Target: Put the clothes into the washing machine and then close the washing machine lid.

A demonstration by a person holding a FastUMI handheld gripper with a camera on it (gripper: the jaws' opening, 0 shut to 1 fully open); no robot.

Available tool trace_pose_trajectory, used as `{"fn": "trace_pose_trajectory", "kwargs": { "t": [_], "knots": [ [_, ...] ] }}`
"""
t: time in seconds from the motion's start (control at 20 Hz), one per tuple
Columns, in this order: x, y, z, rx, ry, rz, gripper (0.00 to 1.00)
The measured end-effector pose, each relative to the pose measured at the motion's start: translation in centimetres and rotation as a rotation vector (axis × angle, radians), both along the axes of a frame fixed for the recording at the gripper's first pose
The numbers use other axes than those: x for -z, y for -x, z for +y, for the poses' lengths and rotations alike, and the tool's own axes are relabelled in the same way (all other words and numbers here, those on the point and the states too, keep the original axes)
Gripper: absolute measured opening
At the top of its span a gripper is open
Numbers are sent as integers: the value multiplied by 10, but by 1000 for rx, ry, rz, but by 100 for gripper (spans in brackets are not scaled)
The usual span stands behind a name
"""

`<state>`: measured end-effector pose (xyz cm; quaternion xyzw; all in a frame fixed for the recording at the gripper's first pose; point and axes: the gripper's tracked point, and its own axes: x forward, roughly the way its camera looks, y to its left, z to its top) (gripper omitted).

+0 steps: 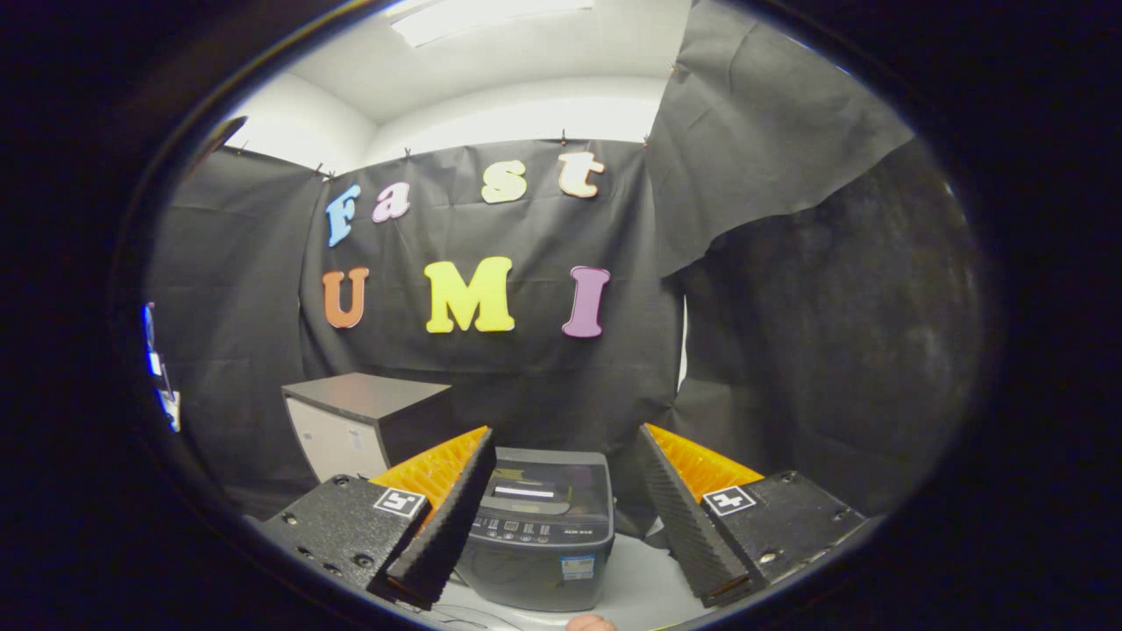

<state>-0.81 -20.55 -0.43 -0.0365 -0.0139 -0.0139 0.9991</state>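
Gripper view: the gripper (565, 438) stands wide apart, holding nothing, its ridged wedge-shaped fingers (447, 517) flanking the washing machine (539, 526) — a small, boxy, smooth dark-grey unit, lid down, control panel facing the fingers. It sits on a pale floor (644, 587). A boxy cabinet (364, 421) stands behind-left, near the wrinkled black cloth wall (526, 386); open floor lies to the machine's right.

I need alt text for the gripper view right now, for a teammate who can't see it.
The gripper is open and holds nothing, its fingers spread on either side of a small dark washing machine with its lid down, standing on a white surface just ahead. A dark-topped cabinet stands behind and left of the machine, against the black cloth wall.
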Motion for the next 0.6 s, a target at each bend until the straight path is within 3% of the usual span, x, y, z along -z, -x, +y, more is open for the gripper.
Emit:
{"fn": "trace_pose_trajectory", "kwargs": {
  "t": [0.6],
  "knots": [
    [-4, 1, -4, 6, -3, 0, 100]
  ]
}}
